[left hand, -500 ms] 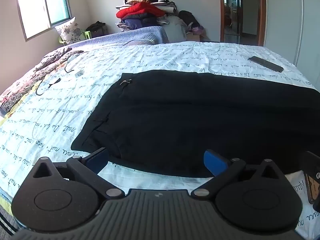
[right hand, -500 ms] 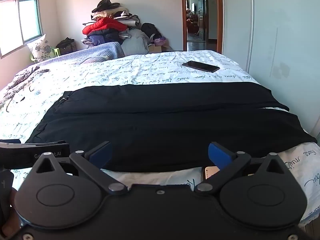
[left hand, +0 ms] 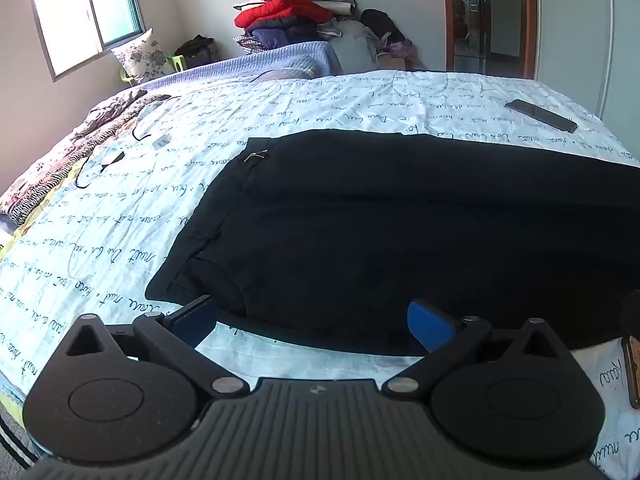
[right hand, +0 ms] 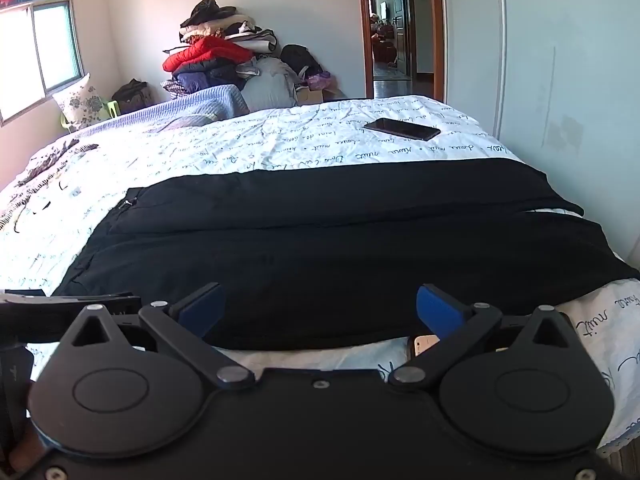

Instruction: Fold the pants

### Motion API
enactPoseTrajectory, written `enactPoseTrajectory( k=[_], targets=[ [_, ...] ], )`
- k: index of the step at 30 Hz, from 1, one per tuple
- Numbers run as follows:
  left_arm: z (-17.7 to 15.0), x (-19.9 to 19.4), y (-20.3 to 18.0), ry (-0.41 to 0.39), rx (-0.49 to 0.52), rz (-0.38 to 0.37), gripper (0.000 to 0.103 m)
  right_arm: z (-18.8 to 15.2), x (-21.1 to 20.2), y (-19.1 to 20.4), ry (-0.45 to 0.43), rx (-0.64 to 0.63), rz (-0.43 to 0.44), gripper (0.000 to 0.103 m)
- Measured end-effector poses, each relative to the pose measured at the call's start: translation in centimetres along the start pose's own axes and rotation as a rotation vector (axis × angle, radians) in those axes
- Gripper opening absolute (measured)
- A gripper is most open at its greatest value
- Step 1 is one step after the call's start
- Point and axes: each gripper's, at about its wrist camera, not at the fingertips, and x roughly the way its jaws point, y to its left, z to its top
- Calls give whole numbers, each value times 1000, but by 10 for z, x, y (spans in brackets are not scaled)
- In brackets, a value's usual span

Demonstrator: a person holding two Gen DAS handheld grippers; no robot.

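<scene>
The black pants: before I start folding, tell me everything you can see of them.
The black pants lie flat and unfolded on the script-printed white bedsheet, waistband toward the window side, legs running toward the wardrobe side. The fabric looks matte and thick. A small metal zipper pull shows at a pocket near the far waist corner. The two legs lie side by side, parting slightly at the cuffs. Nothing rests on them; both grippers hang open near their front edge without touching.

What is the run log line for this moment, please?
pants: flat on bed | left tool: open, empty | right tool: open, empty
</scene>
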Motion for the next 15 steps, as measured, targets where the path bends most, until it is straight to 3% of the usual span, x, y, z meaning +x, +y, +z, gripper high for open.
enactPoseTrajectory(
  k=[15],
  targets=[
    [12,11,0,12,1,-8,102,8,9,6,9,-14,1,103]
  ],
)
